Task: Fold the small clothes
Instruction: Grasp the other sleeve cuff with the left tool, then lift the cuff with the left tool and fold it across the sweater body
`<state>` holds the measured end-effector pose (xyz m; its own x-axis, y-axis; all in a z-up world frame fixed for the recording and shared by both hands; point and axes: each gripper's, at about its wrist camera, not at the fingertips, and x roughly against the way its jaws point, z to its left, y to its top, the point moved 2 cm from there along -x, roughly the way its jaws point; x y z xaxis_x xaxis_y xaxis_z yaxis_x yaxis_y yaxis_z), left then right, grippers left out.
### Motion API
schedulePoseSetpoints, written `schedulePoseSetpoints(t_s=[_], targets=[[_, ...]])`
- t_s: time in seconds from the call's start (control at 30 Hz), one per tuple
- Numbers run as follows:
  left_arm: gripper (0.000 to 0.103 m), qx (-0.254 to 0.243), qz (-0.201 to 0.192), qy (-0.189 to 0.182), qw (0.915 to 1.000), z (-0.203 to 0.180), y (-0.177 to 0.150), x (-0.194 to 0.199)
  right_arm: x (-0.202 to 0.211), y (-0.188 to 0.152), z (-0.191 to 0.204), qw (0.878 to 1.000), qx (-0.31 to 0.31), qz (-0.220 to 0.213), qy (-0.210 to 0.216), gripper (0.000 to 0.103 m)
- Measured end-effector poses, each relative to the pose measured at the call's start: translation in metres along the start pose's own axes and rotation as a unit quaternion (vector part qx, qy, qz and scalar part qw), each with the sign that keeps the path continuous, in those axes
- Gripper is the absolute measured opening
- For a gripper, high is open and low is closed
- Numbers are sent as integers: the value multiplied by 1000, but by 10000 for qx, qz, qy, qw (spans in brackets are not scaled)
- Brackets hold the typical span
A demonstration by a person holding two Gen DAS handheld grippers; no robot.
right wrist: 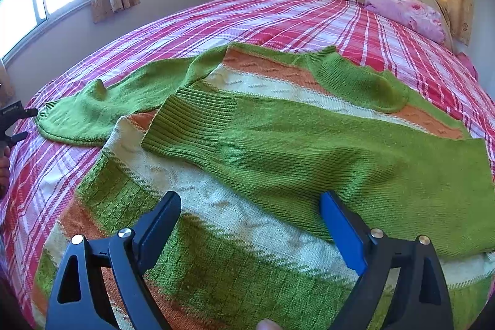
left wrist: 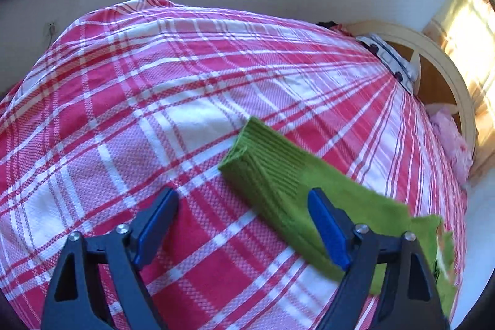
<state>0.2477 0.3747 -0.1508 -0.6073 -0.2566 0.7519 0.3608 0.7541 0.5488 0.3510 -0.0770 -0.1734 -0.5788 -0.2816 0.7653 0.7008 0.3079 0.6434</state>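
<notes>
We note the sweater (right wrist: 278, 144) lying flat across the middle of the bed (right wrist: 278, 17), one sleeve (right wrist: 309, 156) folded over its body, the other sleeve (left wrist: 278, 172) stretched toward the bed's left edge. Left tongs (left wrist: 243, 200) gape wide over that cuff, holding nothing. Right tongs (right wrist: 250, 203) gape wide above the sweater's hem, empty.

Nothing readable is showing in either view: no words, labels, brand marks, numbers or signs.
</notes>
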Motion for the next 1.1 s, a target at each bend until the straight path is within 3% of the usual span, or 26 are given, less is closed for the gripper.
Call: schedulePoseSetpoints(t_s=[0.07, 0.1, 0.27, 0.43, 0.47, 0.5, 0.53, 0.6, 0.77, 0.87, 1.1], targets=[[56, 142, 33, -73, 9999, 0, 0, 1, 0, 0, 0, 10000, -3, -3, -1, 92], [54, 214, 65, -108, 9997, 0, -2, 1, 0, -1, 0, 10000, -3, -2, 2, 92], [53, 389, 156, -382, 9984, -3, -7, -2, 0, 0, 0, 10000, -4, -6, 5, 92], [55, 537, 28, -335, 9980, -2, 7, -18, 0, -1, 0, 10000, -8, -8, 7, 92], [51, 477, 7, -319, 9984, -2, 10, -21, 0, -1, 0, 10000, -10, -8, 11, 92], [44, 450, -31, -311, 9985, -2, 13, -23, 0, 0, 0, 10000, -21, -12, 25, 92], [8, 480, -32, -382, 9981, 0, 16, -26, 1, -1, -1, 10000, -32, -20, 39, 92], [7, 646, 133, -648, 9957, 6, 18, -31, 1, -1, -2, 10000, -28, -21, 59, 92], [7, 411, -153, -862, 9953, -6, 20, -2, 2, 0, -3, 9999, -74, -45, 108, 92], [7, 298, -277, -1190, 9921, -26, 27, 25, 10, 1, -10, 9992, -234, -221, 232, 92], [7, -171, -423, -2051, 9777, -103, 41, 80, 90, 13, -53, 9877, -997, -1054, 578, 92]])
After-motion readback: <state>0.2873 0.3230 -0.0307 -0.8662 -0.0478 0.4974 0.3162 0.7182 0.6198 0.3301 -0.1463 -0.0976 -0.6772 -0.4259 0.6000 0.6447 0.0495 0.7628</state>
